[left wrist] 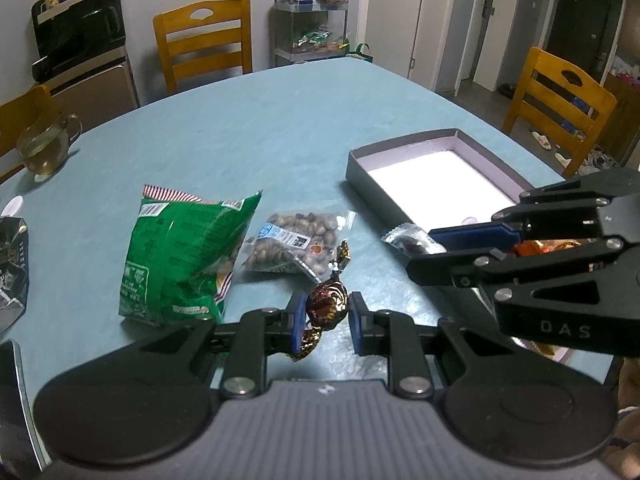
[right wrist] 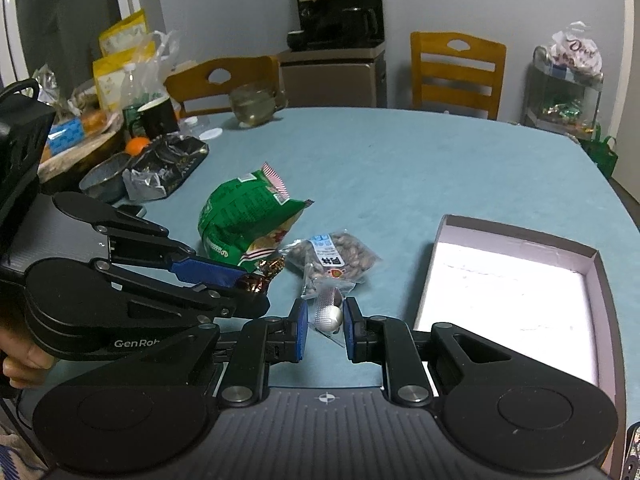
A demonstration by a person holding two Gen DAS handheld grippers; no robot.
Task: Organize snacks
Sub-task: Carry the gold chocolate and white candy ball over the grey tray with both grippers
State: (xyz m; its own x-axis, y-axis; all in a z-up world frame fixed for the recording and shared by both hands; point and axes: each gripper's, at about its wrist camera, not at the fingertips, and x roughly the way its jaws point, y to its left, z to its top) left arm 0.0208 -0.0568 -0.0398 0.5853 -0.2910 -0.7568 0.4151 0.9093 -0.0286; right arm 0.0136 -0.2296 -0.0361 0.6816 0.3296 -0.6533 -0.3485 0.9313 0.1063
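Two hand-held grippers hover over a round table [left wrist: 280,120] covered in a light blue cloth. The left gripper [left wrist: 324,312] is closed on a round chocolate candy [left wrist: 326,300] in a dark red and gold twisted wrapper, its blue pads pressing the candy from both sides. The right gripper [right wrist: 326,320] is clamped on a small silver-wrapped candy [right wrist: 328,312], with the crimped end of the wrapper sticking out beyond the fingers. Seen from the left wrist camera, that gripper reaches in from the right, its tip near the front corner of an open grey box [left wrist: 420,152]. The box lies on the table to the right, shallow and rectangular, its pale inside glaring under the light. Just left of centre on the cloth lies a crumpled green snack bag [left wrist: 180,256], and touching its right side is a clear packet of brown nuts [left wrist: 288,244] with a printed label. A glass mug [left wrist: 44,144] of yellowish tea stands near the far left edge. Wooden chairs [left wrist: 204,44] stand around the table, and a black appliance [left wrist: 76,28] sits against the wall. In the right wrist view a person's hand [right wrist: 24,364] grips the left gripper's handle.
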